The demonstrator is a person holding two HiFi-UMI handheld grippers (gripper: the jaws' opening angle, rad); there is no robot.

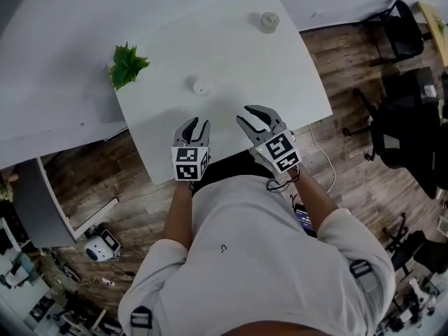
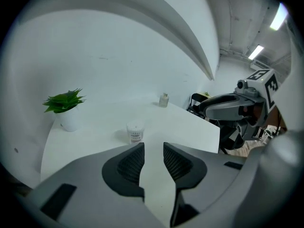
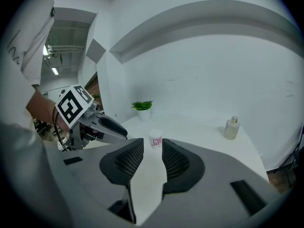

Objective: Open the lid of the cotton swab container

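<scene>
Upright container stands straight ahead of the left tool, the nearer one; right tool is offset. Both gape narrowly, empty.

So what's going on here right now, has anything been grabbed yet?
A person stands at the near edge of the white table, tongs in each hand. The left tongs and right tongs both hover open and empty, pointed at the cotton swab container mid-table. Its lid looks shut and nothing touches it. A potted plant and a small bottle stand farther off.
</scene>
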